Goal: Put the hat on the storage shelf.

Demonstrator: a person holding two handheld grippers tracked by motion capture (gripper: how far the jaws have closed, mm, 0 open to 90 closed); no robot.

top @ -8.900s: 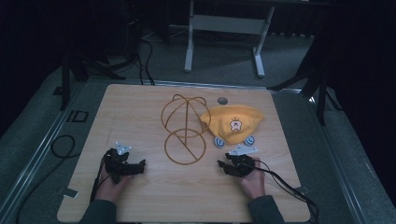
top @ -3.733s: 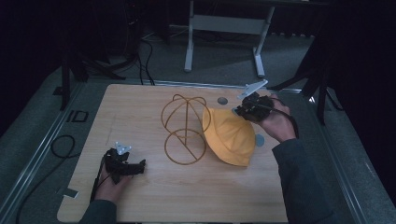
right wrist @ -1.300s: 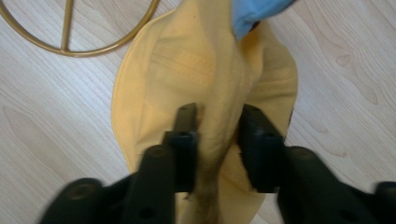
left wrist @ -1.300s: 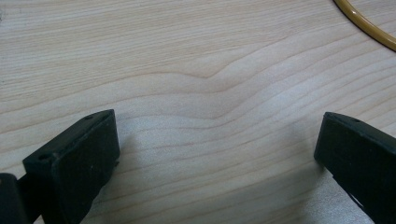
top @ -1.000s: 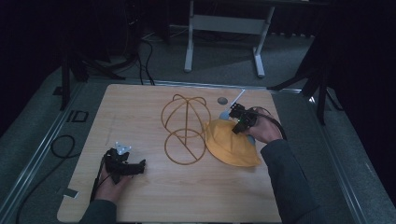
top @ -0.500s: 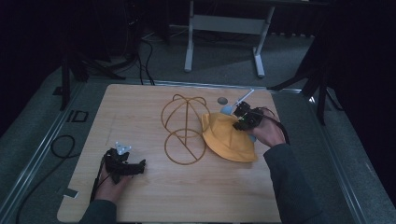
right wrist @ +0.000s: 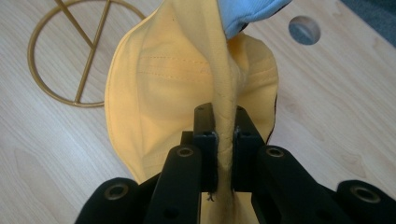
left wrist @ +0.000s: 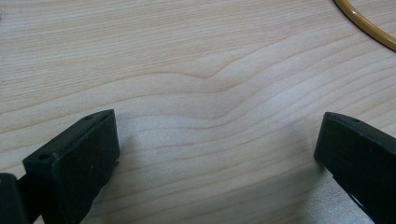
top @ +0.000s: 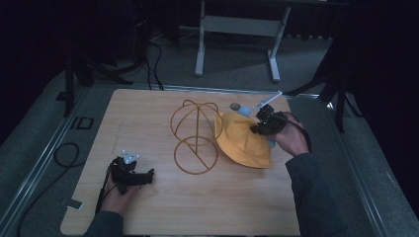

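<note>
My right gripper (right wrist: 223,140) is clamped on the seam of the soft yellow fabric hat (top: 243,140), which hangs just right of the gold wire dome stand (top: 194,140) on the worktop (top: 148,113). My left gripper (top: 132,176) rests released, well apart.

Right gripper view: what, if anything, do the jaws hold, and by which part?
The right gripper is shut on the yellow hat, pinching its stitched edge seam between the jaws.
</note>
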